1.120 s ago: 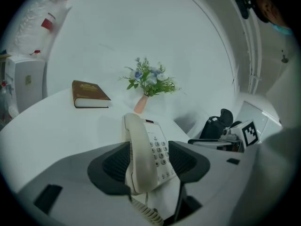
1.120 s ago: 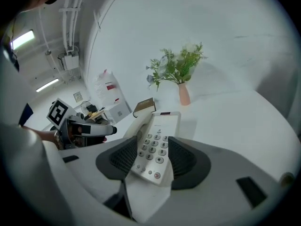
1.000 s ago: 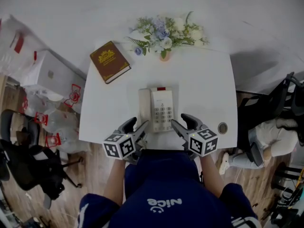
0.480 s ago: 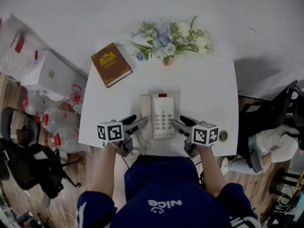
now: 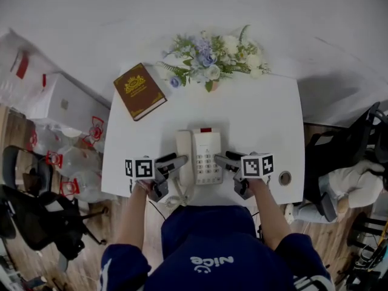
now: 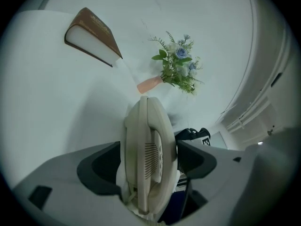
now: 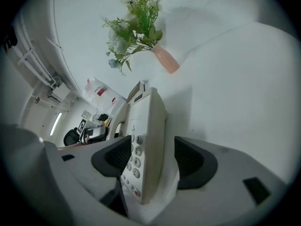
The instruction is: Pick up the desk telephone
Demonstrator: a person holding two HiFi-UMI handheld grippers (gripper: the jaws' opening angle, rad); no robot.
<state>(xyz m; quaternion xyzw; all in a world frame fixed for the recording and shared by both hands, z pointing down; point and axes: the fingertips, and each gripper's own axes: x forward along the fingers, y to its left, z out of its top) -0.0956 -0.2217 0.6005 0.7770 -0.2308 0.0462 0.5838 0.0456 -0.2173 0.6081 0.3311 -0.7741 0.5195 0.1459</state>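
While jaws of left tool, right tool are opening astride telephone | book, flowers beyond

Head view overhead, steeply down; left & right gripper views low, close, share telephone.

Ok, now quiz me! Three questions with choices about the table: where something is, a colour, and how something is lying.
1. Where is the book? A) left of the flowers B) right of them C) on top of them
2. What colour is the vase? A) green B) pink C) black
3. The handset is: A) dangling B) missing C) lying on the phone

Answers: 1 A, the head view shows it left of them. 2 B, it looks pink in both gripper views. 3 C, it lies along the phone's left side.
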